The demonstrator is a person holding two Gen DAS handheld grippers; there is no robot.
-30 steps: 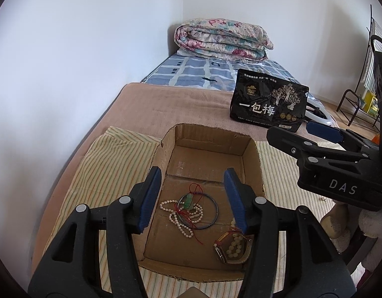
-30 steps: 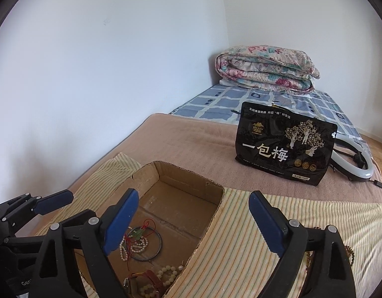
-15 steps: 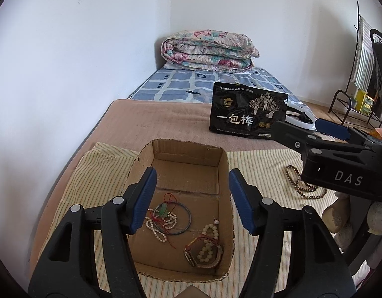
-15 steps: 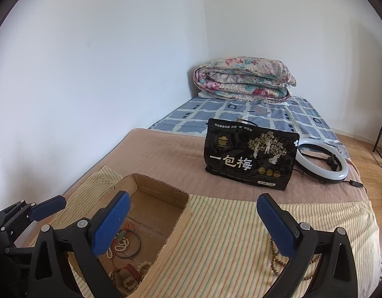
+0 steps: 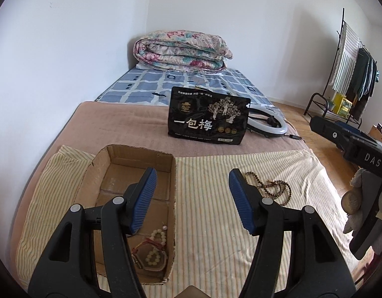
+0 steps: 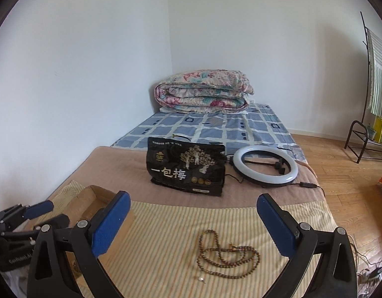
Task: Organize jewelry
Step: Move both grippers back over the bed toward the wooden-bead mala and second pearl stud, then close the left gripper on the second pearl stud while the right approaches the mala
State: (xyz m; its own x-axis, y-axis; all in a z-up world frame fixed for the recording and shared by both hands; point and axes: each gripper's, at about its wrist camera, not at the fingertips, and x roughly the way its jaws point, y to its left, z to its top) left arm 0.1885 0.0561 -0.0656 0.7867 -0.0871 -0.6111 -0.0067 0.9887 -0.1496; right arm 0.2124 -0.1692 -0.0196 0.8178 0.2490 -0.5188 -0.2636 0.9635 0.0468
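Right wrist view: your right gripper (image 6: 191, 221) hangs wide open and empty above the brown bead necklace (image 6: 225, 255), which lies loose on the striped cloth (image 6: 166, 223) beside the cardboard box (image 6: 96, 198); your left gripper (image 5: 191, 193) is also open and empty. Pinching one strand could drag or snag the tangle.

quilt (image 6: 203, 90): pink and teal floral on cream
sheet (image 6: 215, 126): blue and white checks
blanket (image 5: 121, 126): plain dusty pink
cloth (image 6: 171, 243): yellow and cream stripes
box (image 5: 138, 156): brown cardboard
bag (image 6: 187, 170): black, gold trees, white characters
necklace (image 6: 225, 255): brown beads
ring light (image 6: 265, 166): white, black rim
gripper pads (image 6: 110, 226): blue
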